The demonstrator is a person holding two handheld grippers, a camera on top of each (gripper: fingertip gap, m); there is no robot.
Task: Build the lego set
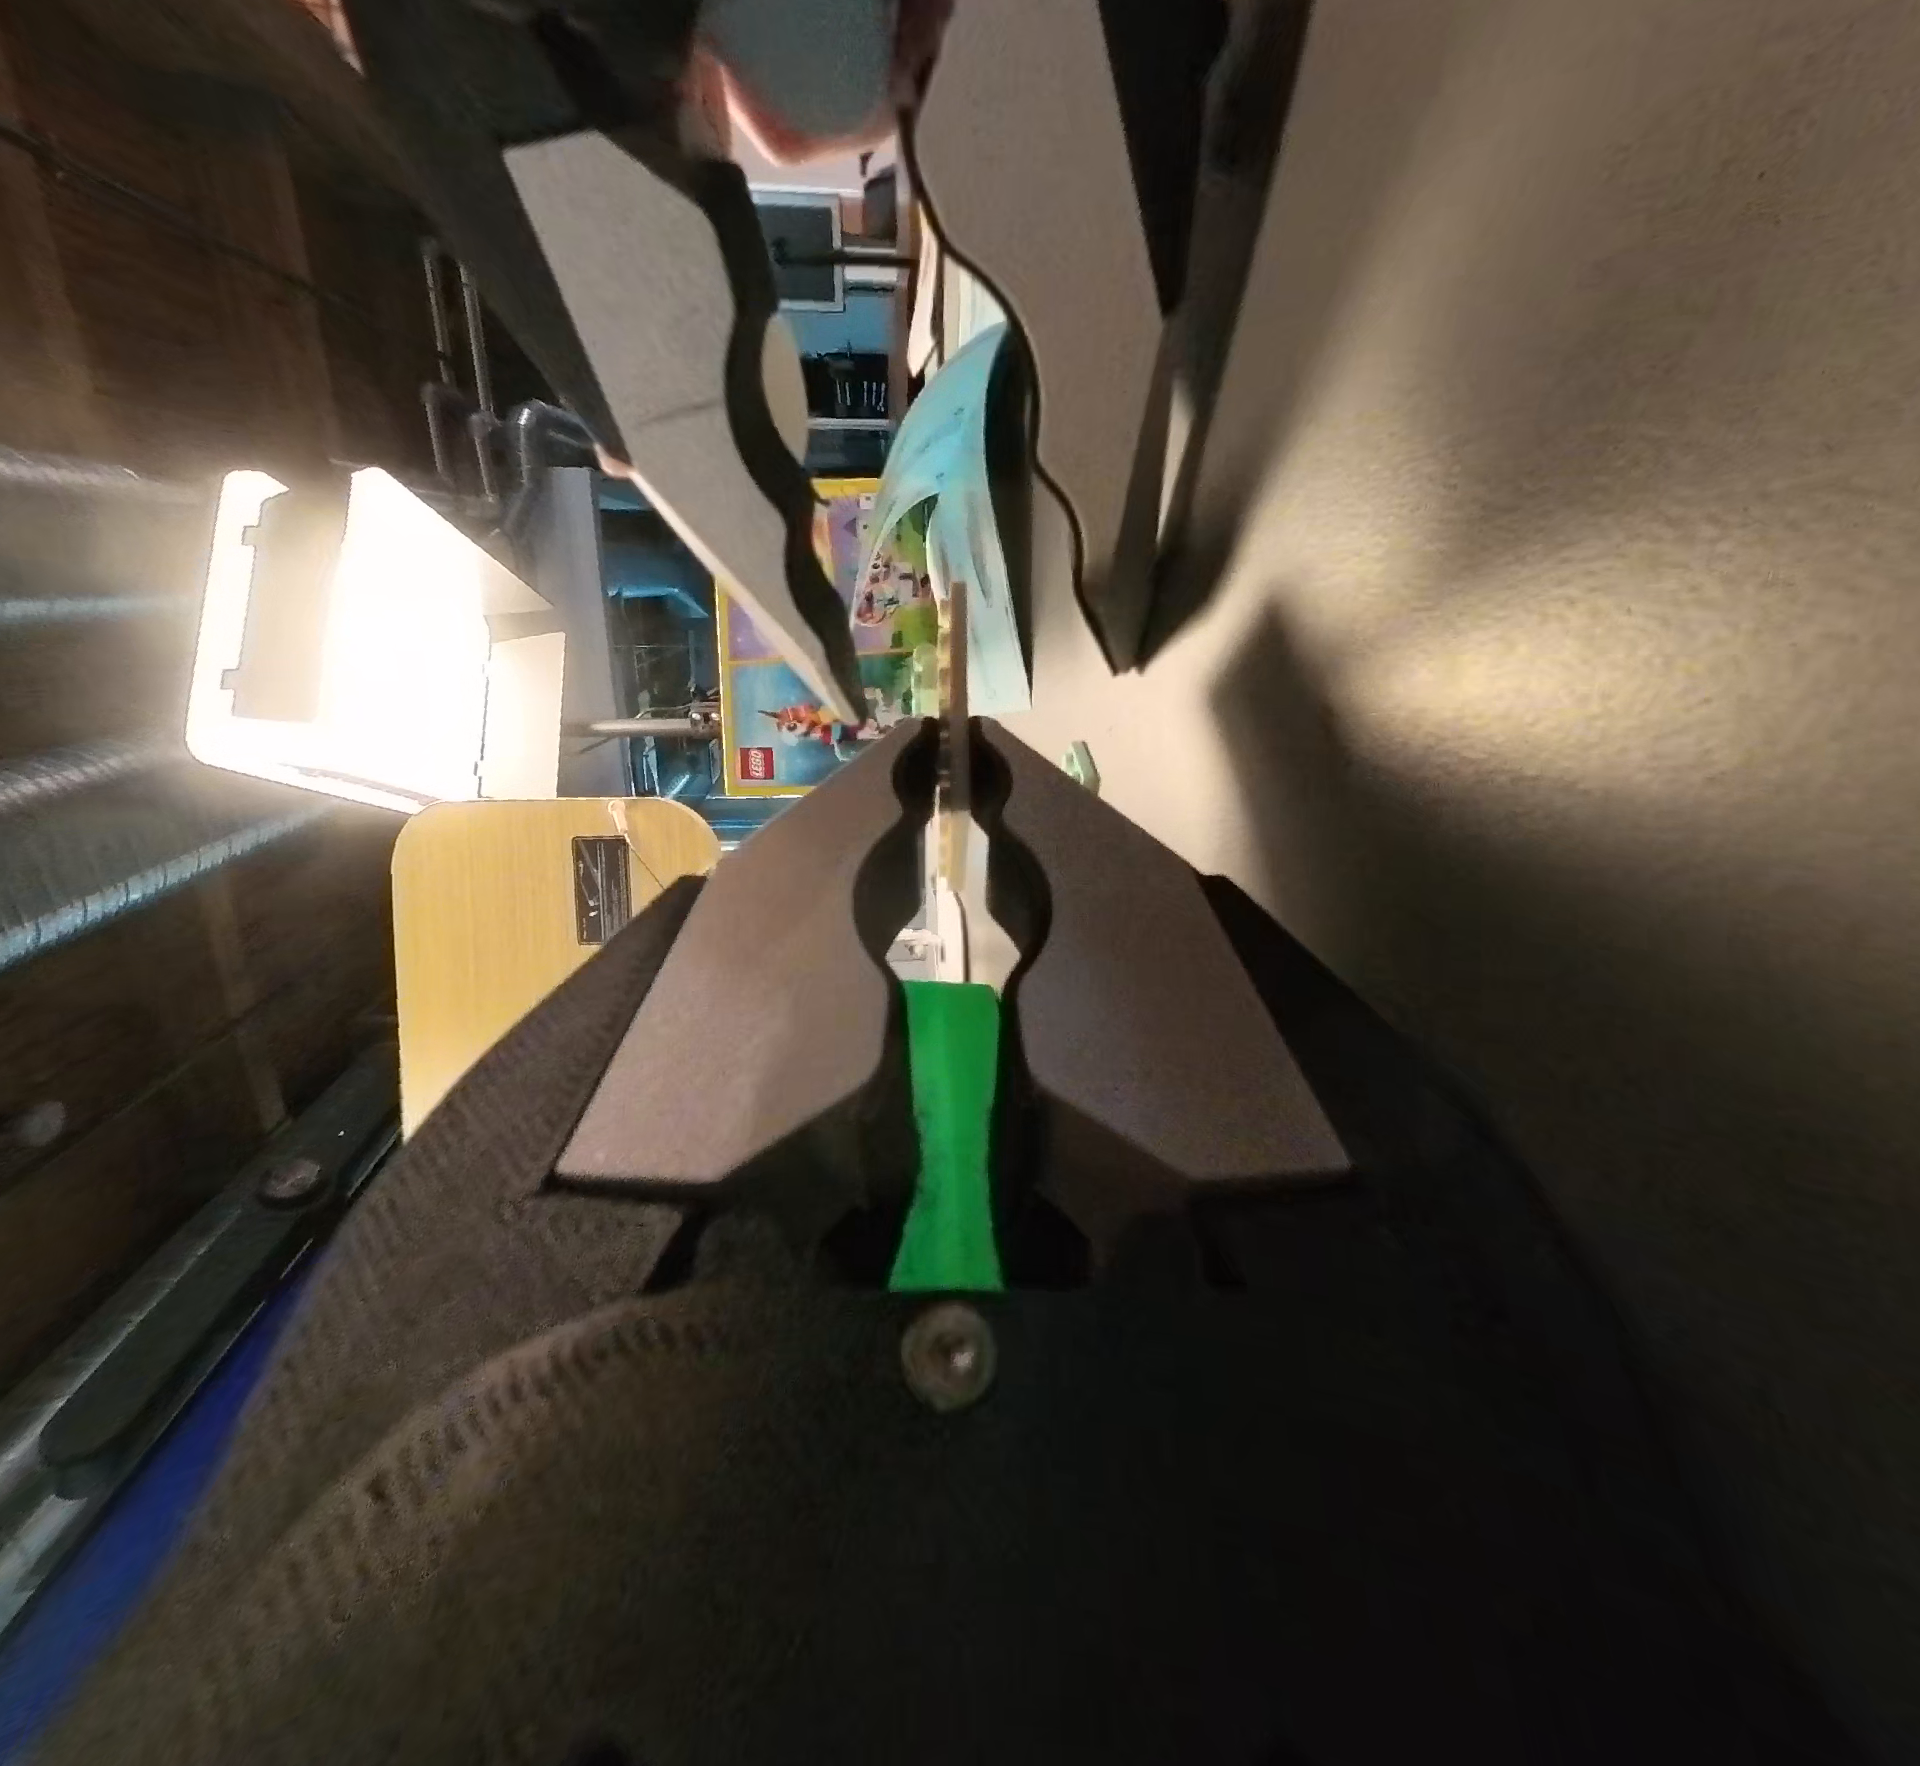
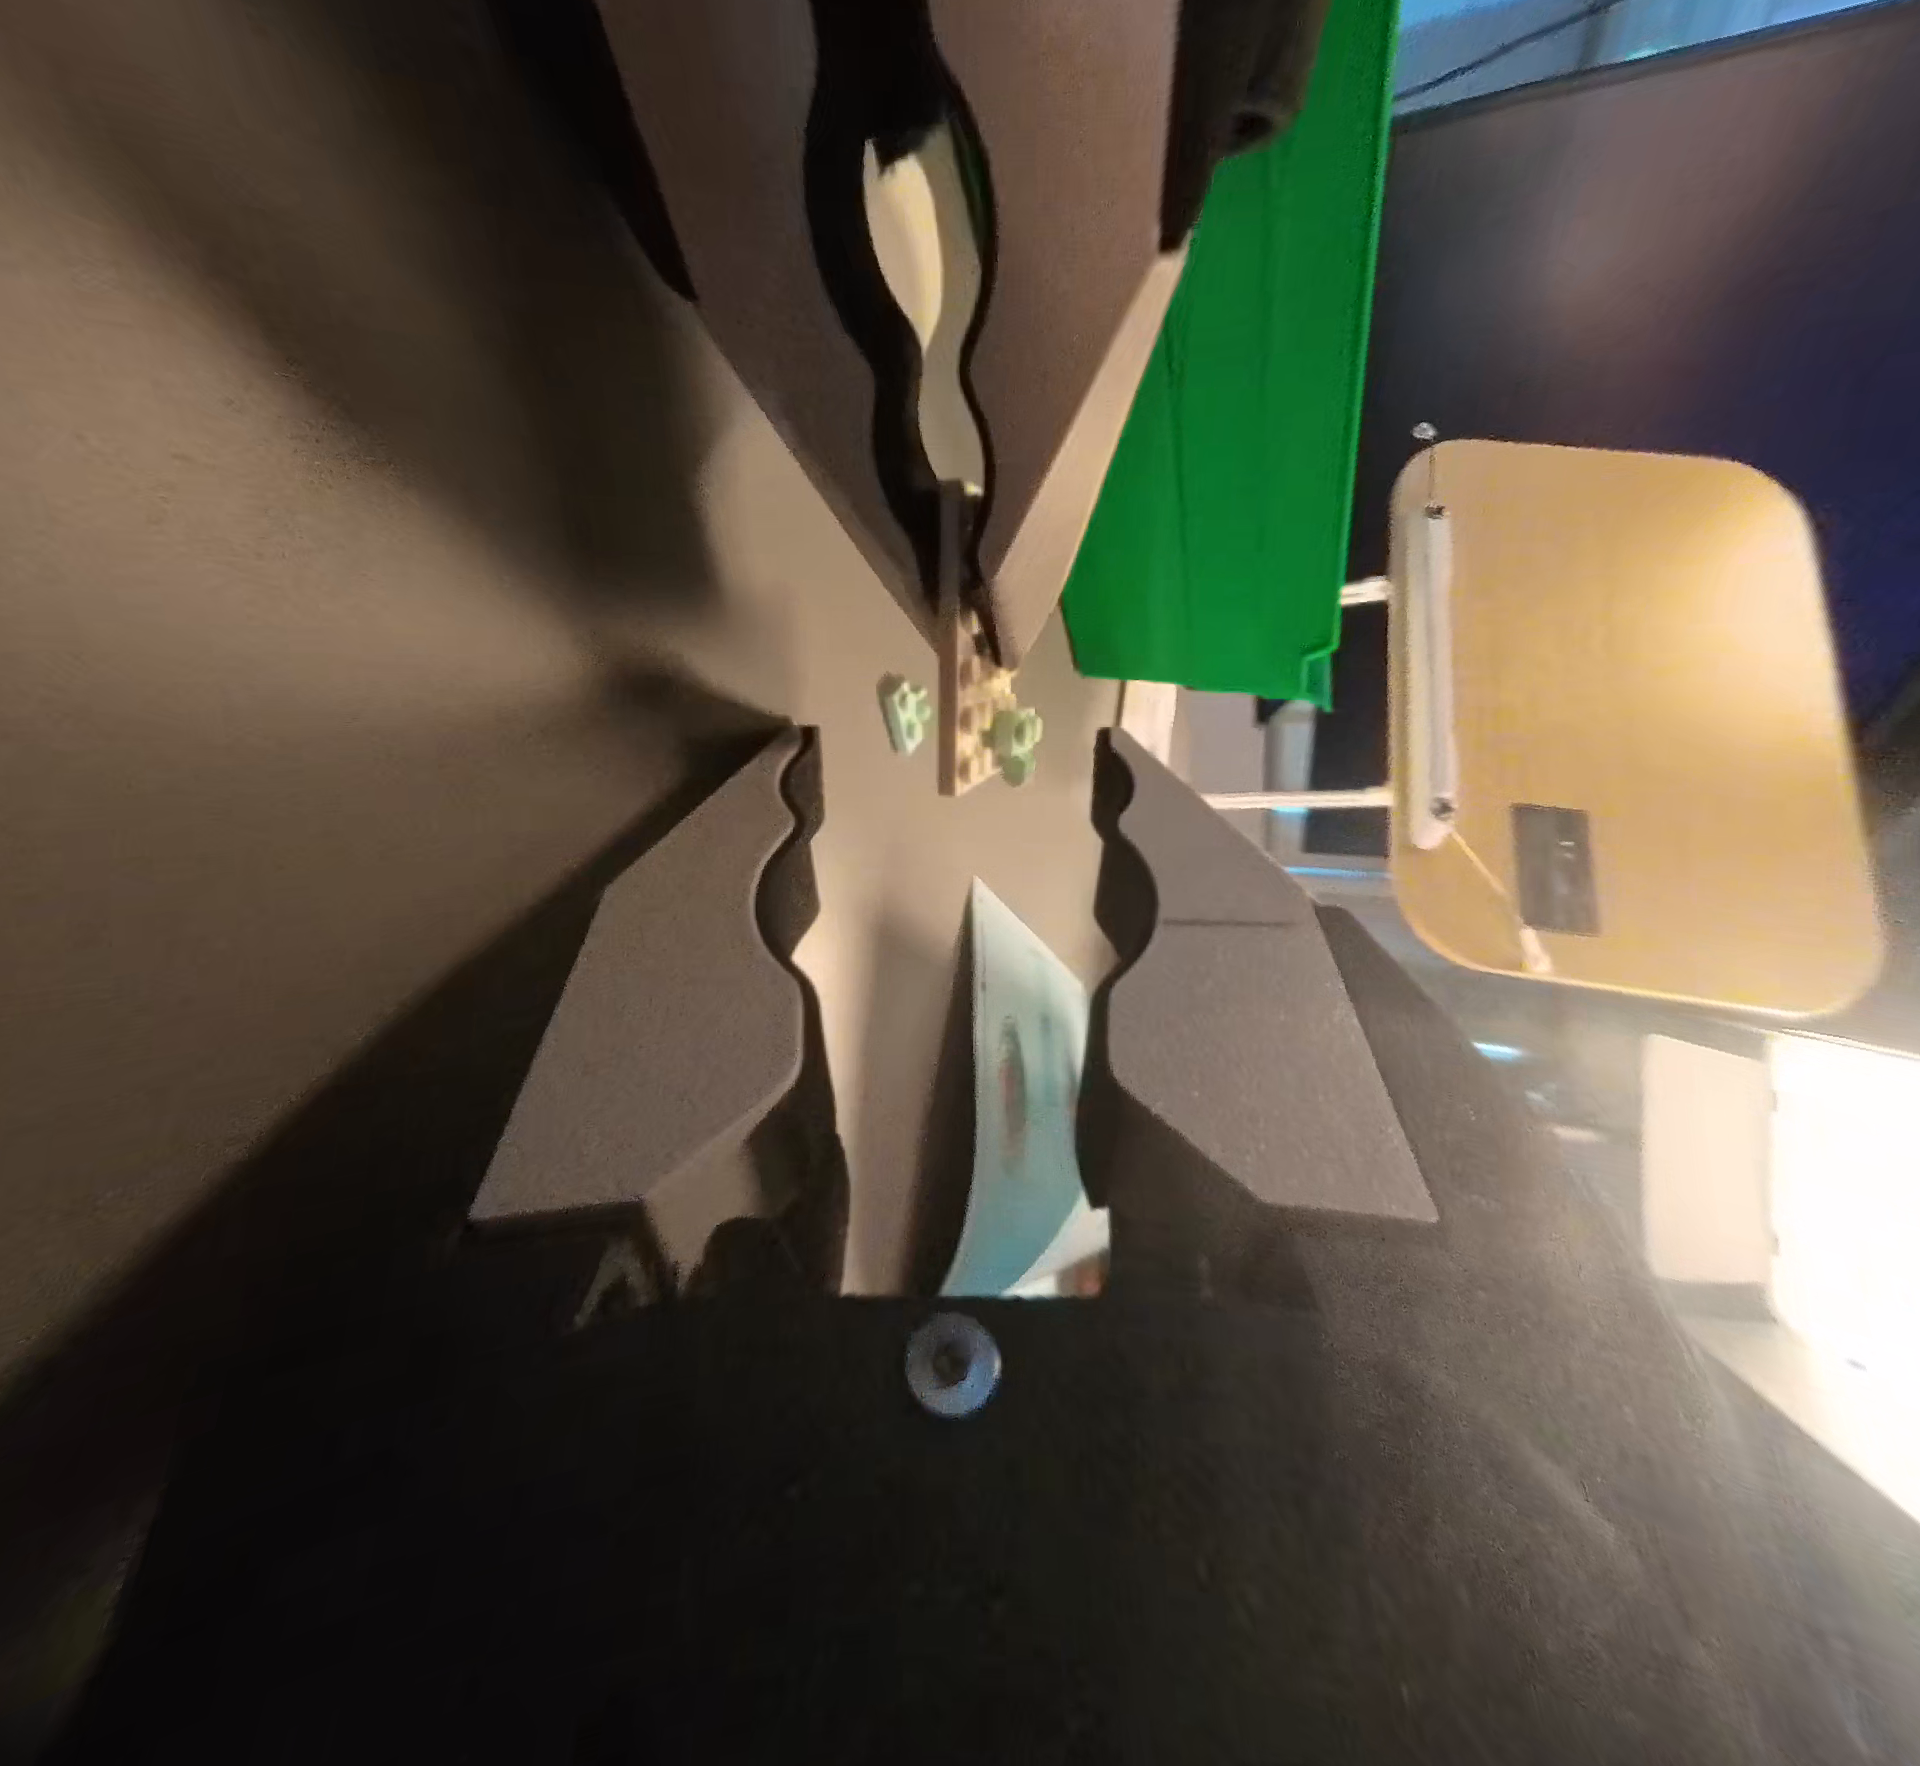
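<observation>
Left gripper (image 1: 951, 729) nearest in left wrist view, fingers (image 1: 769, 968) narrowed onto tan lego plate (image 1: 957, 677), clamping it edge-on at the tips, plate lifted off the table (image 1: 1558, 366)

Small pale green piece (image 1: 1081, 766) just beside the plate, lying on the table

Just past the plate: right gripper (image 1: 862, 656), spread wide, one fingertip (image 1: 842, 688) close to the plate's studded face, contact unclear

Light blue instruction booklet (image 1: 951, 511) behind the plate, leaning off the table; lego box (image 1: 774, 677) farther behind the plate, beyond the booklet

Yellow chair back (image 1: 520, 895) well off to the plate's side, away from the table

Right wrist view: own right gripper (image 2: 956, 760) open wide, nothing between the fingers (image 2: 665, 989), booklet (image 2: 1023, 1093) seen through the gap below the plate

Plate (image 2: 966, 719) ahead of the tips, studs facing camera, pale green piece (image 2: 1016, 737) attached on its edge, loose pale green piece (image 2: 904, 714) just beside the plate on the table (image 2: 312, 366)

Left gripper (image 2: 961, 615) beyond, pinching the plate's far end

Green panel (image 2: 1247, 366) and yellow chair back (image 2: 1621, 729) farther out from the plate
</observation>
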